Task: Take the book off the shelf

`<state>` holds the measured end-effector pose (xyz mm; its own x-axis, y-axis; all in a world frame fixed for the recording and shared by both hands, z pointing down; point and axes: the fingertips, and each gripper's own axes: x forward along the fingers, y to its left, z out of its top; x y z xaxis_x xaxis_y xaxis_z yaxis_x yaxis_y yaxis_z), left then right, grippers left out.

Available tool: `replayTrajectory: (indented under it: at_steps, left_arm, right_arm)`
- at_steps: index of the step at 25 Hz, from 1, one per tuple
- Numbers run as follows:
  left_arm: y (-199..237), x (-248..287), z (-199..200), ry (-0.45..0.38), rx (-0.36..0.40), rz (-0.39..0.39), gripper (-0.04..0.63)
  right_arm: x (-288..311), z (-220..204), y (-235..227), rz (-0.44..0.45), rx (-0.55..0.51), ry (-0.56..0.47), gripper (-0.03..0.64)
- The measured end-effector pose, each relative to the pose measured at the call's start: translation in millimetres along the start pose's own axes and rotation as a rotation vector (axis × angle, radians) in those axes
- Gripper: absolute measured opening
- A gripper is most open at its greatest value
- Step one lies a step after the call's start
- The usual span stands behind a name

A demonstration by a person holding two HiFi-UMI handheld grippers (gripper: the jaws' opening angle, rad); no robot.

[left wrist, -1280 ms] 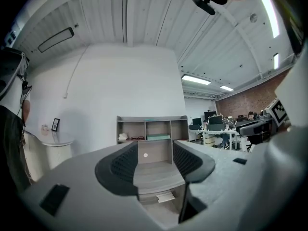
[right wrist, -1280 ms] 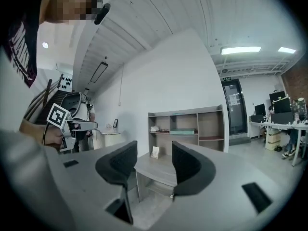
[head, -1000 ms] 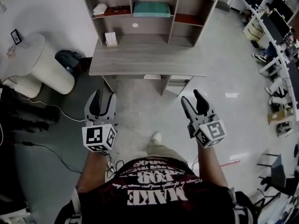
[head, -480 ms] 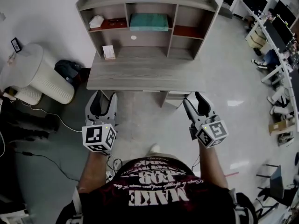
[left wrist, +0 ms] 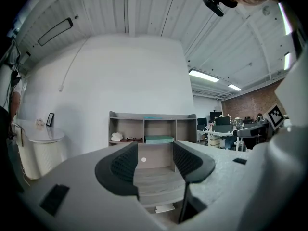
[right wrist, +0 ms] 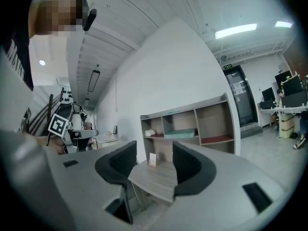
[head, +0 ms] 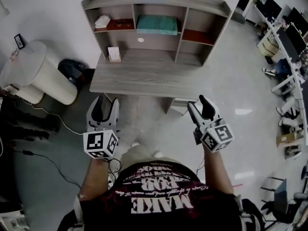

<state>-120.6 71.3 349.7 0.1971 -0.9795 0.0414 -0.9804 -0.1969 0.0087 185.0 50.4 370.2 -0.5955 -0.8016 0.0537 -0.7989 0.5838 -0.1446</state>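
Note:
A teal book [head: 156, 24] lies flat in the middle compartment of the grey shelf unit [head: 226, 6] on the back of a wooden desk [head: 144, 78]. The book also shows in the left gripper view [left wrist: 159, 139] and the right gripper view [right wrist: 180, 134]. My left gripper [head: 106, 103] hangs open just short of the desk's front edge, left of centre. My right gripper [head: 198, 102] is open at the desk's front right corner. Nothing lies between either pair of jaws [left wrist: 156, 162] [right wrist: 153, 165]. Both are far from the book.
A small card stand [head: 114, 54] sits on the desk's left rear. A red book [head: 120, 24] and a white lump [head: 102, 20] fill the left compartment, and a red mat [head: 195, 35] the right. On the floor at left are a white cylinder [head: 36, 73], a black bag [head: 72, 66] and cables [head: 48, 112].
Both grippers and the person have come closer to the desk; its front edge now lies just ahead of the fingertips. The jaws stay as wide as before.

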Motion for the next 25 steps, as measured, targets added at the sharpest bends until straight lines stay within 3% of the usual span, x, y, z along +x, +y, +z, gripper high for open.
replayTrajectory:
  at_steps: [14, 25]
  left_arm:
    - [13, 25, 5, -0.013, -0.007, -0.017, 0.218]
    - [35, 82, -9, 0.047, -0.024, -0.035, 0.216]
  right_arm:
    - [28, -3, -10, -0.007, 0.018, -0.013, 0.231]
    - [85, -3, -32, -0.008, 0.028, 0.018, 0.235]
